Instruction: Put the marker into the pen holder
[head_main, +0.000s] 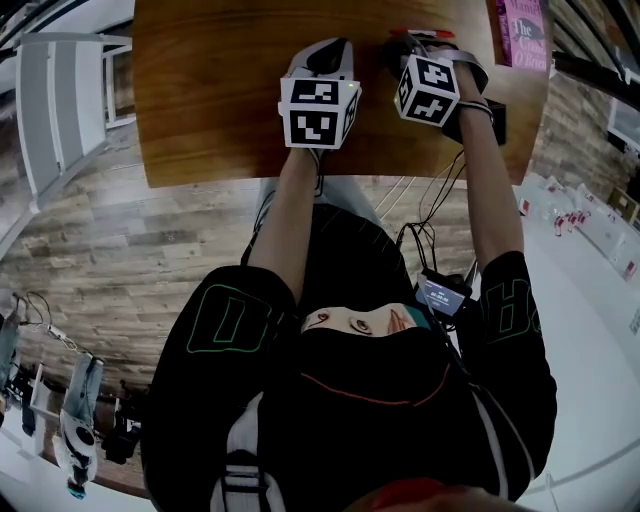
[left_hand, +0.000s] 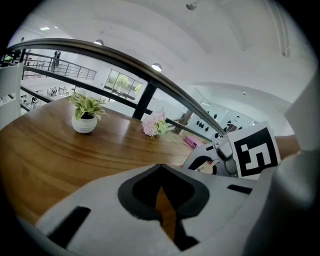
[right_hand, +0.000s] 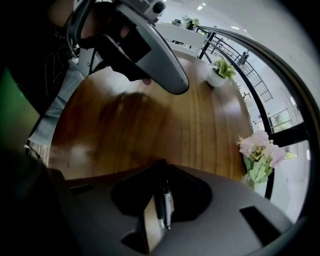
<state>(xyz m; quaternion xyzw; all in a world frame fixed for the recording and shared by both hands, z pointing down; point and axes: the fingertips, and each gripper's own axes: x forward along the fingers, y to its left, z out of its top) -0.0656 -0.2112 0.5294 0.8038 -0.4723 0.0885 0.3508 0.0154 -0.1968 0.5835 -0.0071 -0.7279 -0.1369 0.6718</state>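
Observation:
A dark marker (right_hand: 164, 204) with a silvery barrel stands upright between the jaws of my right gripper (right_hand: 159, 197), which is shut on it. In the head view, a red tip (head_main: 421, 34) shows just past my right gripper (head_main: 415, 48) over the wooden table (head_main: 220, 90). My left gripper (head_main: 326, 52) hovers close on its left. Its jaws (left_hand: 161, 186) meet at the front with nothing between them. No pen holder is in sight in any view.
A small white pot with a green plant (left_hand: 84, 120) and a bunch of pink flowers (left_hand: 155, 124) stand far back on the table. A pink book (head_main: 526, 30) lies at the table's right end, with a black object (head_main: 492, 120) near my right wrist.

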